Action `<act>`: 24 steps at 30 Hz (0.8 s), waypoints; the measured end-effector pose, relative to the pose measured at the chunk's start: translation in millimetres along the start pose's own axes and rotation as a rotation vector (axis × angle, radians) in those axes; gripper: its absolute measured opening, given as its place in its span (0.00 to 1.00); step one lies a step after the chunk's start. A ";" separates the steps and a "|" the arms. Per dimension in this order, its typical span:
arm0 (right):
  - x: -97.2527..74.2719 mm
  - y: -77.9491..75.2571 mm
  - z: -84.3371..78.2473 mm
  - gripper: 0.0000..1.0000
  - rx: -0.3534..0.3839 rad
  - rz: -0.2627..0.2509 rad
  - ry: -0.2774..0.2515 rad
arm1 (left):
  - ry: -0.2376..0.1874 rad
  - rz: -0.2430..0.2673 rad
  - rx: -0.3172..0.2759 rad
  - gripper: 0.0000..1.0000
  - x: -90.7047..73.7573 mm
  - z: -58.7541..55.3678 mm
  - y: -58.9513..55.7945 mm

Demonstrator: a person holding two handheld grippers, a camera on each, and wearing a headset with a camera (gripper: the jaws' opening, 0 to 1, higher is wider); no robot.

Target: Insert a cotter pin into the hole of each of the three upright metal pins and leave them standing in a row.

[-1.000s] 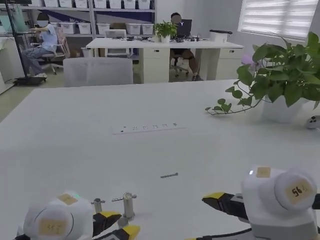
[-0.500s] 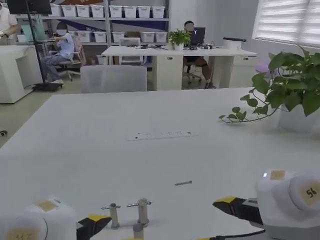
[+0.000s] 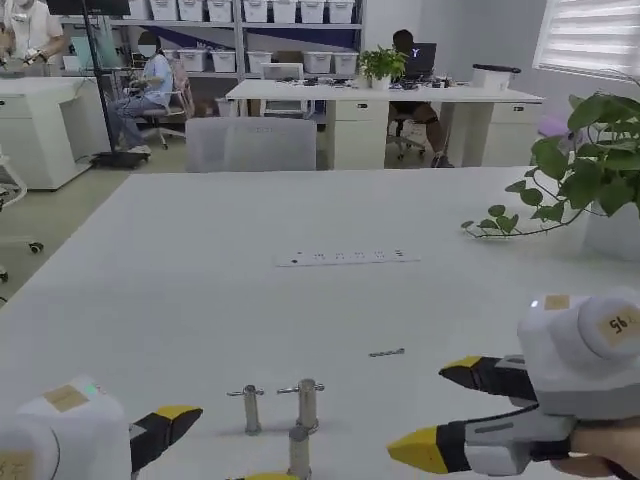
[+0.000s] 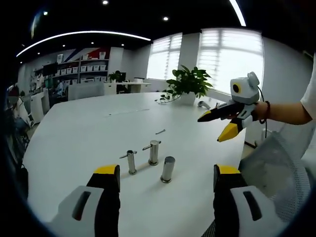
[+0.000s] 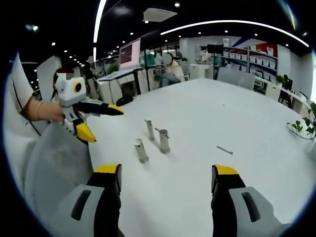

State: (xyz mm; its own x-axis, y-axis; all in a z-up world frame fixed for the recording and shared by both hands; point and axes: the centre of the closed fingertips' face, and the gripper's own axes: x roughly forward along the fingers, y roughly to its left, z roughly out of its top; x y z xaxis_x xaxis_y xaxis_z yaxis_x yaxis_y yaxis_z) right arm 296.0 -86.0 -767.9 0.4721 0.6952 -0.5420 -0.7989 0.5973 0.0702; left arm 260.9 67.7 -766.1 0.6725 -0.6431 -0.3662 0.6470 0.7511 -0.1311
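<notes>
three metal pins [image 3: 307, 402] stand on white workbench [image 3: 200, 300], office desks [image 3: 380, 96] beyond.

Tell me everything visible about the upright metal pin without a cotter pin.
The bare metal pin is a short silvery cylinder, shiny like steel, upright on the white table. Nothing crosses its top; its hole is too small to see. It stands apart from the other two pins, nearer in the head view, out of line with them. Only the table touches it.

Bright office [image 3: 300, 40], shelves [image 3: 250, 12], blinds [image 3: 590, 35]
</notes>
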 end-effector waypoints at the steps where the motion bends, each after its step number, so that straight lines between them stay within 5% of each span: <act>1: 1.1 -2.5 1.3 0.75 0.000 0.005 0.007 | 0.007 0.005 0.006 0.79 -1.1 -0.8 1.2; 17: 22.3 -35.4 2.0 0.70 -0.100 0.057 0.125 | 0.011 0.053 0.045 0.92 -16.7 0.3 5.1; 24: 33.0 -52.6 -8.1 0.67 -0.146 0.074 0.216 | 0.014 0.058 0.052 0.95 -19.7 -2.5 3.9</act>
State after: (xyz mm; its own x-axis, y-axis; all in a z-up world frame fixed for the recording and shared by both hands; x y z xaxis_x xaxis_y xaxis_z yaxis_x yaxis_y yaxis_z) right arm 350.7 -97.8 -796.3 0.3325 0.6243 -0.7069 -0.8811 0.4730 0.0034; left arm 249.3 83.7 -761.7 0.7044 -0.5962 -0.3852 0.6251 0.7781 -0.0611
